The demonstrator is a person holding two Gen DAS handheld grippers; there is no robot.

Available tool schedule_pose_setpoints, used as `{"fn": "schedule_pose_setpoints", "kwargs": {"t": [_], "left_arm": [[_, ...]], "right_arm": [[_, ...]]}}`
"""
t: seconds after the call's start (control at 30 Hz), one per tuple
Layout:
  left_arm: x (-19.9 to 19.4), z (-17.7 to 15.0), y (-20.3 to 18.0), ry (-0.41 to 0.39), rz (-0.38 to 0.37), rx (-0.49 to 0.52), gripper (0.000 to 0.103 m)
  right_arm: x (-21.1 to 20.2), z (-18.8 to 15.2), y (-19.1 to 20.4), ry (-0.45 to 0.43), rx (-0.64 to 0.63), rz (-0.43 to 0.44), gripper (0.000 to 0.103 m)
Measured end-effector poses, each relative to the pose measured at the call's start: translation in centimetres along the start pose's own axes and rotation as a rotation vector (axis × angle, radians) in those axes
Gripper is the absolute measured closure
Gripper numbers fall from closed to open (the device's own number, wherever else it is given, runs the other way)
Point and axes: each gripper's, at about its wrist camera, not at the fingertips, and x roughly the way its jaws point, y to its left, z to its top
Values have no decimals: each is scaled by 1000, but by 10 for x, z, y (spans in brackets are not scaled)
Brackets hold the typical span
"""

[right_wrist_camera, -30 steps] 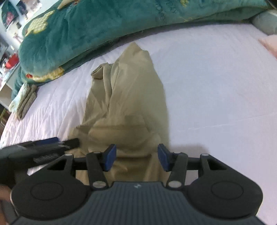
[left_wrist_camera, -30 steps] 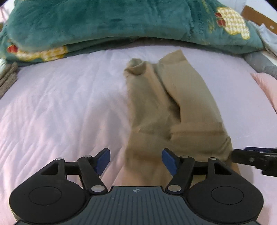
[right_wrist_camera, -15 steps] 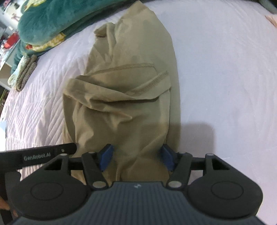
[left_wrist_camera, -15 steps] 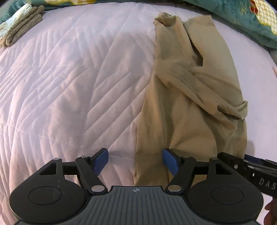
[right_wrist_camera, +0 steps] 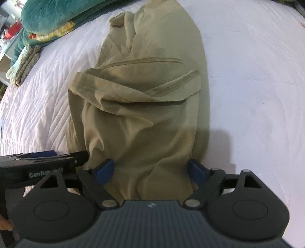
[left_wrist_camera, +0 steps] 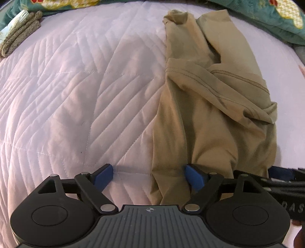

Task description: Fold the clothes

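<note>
- left hand-held gripper (left_wrist_camera: pixel 148 176) points steeply down at the near end of the garment, jaws opening, wide apart; only the garment's left edge lies between them, the blue pads (left_wrist_camera: pixel 194 176) do not press on it
- right hand-held gripper (right_wrist_camera: pixel 150 170) just beside it, jaws opening, spread wide; the near end of the cloth sits between the pads, not pinched
- olive-tan garment (left_wrist_camera: pixel 213 106) lies lengthwise on the bed, running from the grippers toward the far side; sides turned in to a narrow strip, a stitched hem flap (right_wrist_camera: pixel 171 85) lies across the middle, far end bunched
- handling, my read: thin, light, limp fabric, no stiffness, likely a bit slick; will sag and wrinkle when lifted, folded-in layers can slip open
- best hold looks like the two near corners, pinching all layers together, one gripper per corner, then carry the near end over toward the far end
- surface: pale pink quilted bedspread (left_wrist_camera: pixel 76 95), soft, chevron stitching, gives under pressure, so pads may snag the quilt along with the cloth
- room: teal plush blanket (right_wrist_camera: pixel 57 13) with a yellow pattern heaped along the far side, grey-brown knit item (left_wrist_camera: pixel 19 32) folded at far left; shelf clutter at the upper left of the right wrist view, too small to tell
</note>
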Motion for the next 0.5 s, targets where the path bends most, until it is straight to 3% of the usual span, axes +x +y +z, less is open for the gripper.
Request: {"fn": "schedule_pose_setpoints", "kwargs": {"t": [0.07,0.13,0.2,0.27,0.4,0.5], "left_arm": [[-2,-4,0,-21,-10,8,24],[-6,-3,-5,-29,-25,23,36],[-9,-3,-11,-32,-50,39,58],[-11,-3,-14,-31,-71,46,66],[-15,-2,-8,-3,-119,-6,66],[-18,-7,0,23,-148,-34,60]], "right_arm": [[-1,-1,1,-5,-1,-3,18],[-4,-6,1,-22,-5,1,22],[-7,-10,1,-38,-5,9,29],[-11,-13,-1,-42,1,15,35],[-20,-19,-10,-21,53,28,33],[-25,-26,-16,-8,80,36,32]]}}
